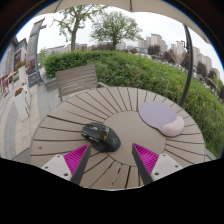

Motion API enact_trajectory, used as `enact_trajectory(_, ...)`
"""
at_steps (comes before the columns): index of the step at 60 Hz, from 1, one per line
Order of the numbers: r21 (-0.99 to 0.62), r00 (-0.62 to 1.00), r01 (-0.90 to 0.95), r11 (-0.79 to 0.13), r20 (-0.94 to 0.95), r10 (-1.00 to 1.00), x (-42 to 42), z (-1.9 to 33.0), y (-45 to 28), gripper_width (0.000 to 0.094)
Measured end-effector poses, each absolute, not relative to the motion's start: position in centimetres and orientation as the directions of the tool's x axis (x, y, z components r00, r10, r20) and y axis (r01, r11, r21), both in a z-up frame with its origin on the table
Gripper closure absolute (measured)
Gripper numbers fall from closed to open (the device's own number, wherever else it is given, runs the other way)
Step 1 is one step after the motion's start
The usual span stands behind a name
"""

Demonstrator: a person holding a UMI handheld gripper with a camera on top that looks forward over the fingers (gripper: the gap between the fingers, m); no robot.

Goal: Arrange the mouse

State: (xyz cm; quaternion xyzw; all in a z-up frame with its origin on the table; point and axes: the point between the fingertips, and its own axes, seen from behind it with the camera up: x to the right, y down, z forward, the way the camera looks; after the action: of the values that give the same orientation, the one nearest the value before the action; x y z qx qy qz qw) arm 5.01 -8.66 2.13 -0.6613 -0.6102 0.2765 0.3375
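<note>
A black computer mouse lies on a round wooden slatted table, a little left of the table's middle. A light lilac mouse pad with a paler wrist rest lies on the table to the right, apart from the mouse. My gripper is open, its two fingers spread wide with pink pads showing. The mouse sits just ahead of the left finger, not between the pads. Nothing is held.
A wooden chair stands behind the table at the far left. A dark pole rises at the right. A green hedge runs behind, with trees and buildings beyond. Paved ground lies left of the table.
</note>
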Motion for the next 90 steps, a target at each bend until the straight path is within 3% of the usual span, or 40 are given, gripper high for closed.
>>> enact_trajectory(53, -0.745, 0.132, 0.663, -0.068, 0.027, 0.991, -6.9, -1.2, -6.1, 0.0084)
enact_trajectory(58, -0.748, 0.130, 0.658, -0.085, 0.002, 0.991, -7.5, -1.3, -6.4, 0.0159)
enact_trajectory(61, -0.746, 0.119, 0.661, -0.087, -0.010, 0.993, -7.7, -1.5, -6.8, 0.0286)
enact_trajectory(64, -0.743, 0.125, 0.664, -0.084, -0.001, 0.992, -8.0, -1.3, -6.8, 0.0312)
enact_trajectory(68, -0.739, 0.085, 0.673, -0.016, 0.057, 0.995, -8.5, -1.0, -6.8, 0.0430)
enact_trajectory(73, -0.735, 0.096, 0.678, -0.015, 0.068, 0.993, -8.9, -0.8, -6.4, 0.0540)
enact_trajectory(90, -0.708, 0.106, 0.705, -0.027, 0.068, 0.992, -7.8, 1.2, -4.9, 0.0542)
